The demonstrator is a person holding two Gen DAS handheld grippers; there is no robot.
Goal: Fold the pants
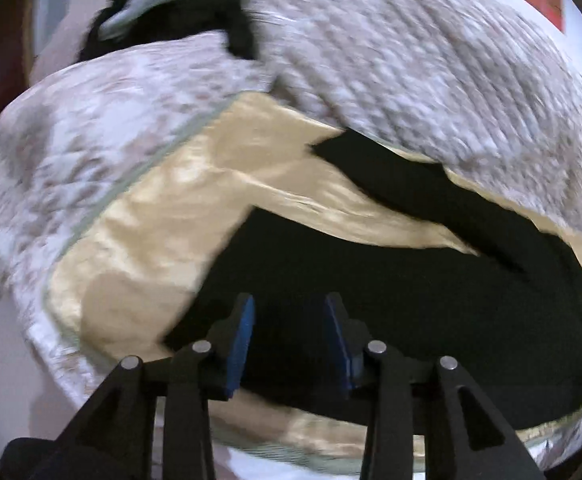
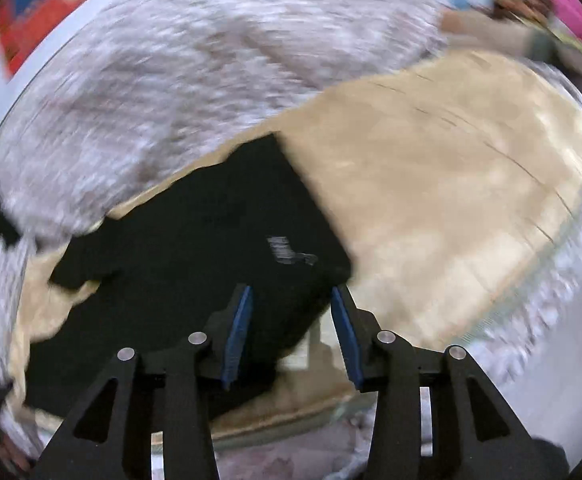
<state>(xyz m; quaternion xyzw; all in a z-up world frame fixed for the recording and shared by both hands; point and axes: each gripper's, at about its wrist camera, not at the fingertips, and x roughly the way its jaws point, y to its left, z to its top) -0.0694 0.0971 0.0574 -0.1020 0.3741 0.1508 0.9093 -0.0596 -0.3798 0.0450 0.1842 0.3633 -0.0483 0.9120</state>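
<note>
Left wrist view showed the left gripper (image 1: 290, 312) with its blue pads (image 1: 238, 344) parted and no cloth pinched between them, hanging over the black pants (image 1: 391, 312). The pants lay spread on a cream sheet (image 1: 163, 232), with one dark leg or flap reaching up and right toward a grey-white knitted blanket (image 1: 411, 72) that covered the far part of the bed. A patterned pale bedspread (image 1: 59, 168) bordered the cream sheet on the left, and another dark garment (image 1: 171, 20) lay at the top, blurred. Right wrist view showed the right gripper (image 2: 291, 304) likewise parted, nothing clamped between its pads (image 2: 237, 336); the edge of the pants passed beneath the gap between them, and whether the pads touched the cloth could not be told. A small pale label (image 2: 287, 252) sat on the pants just ahead of the fingertips. Both pictures were smeared by motion
</note>
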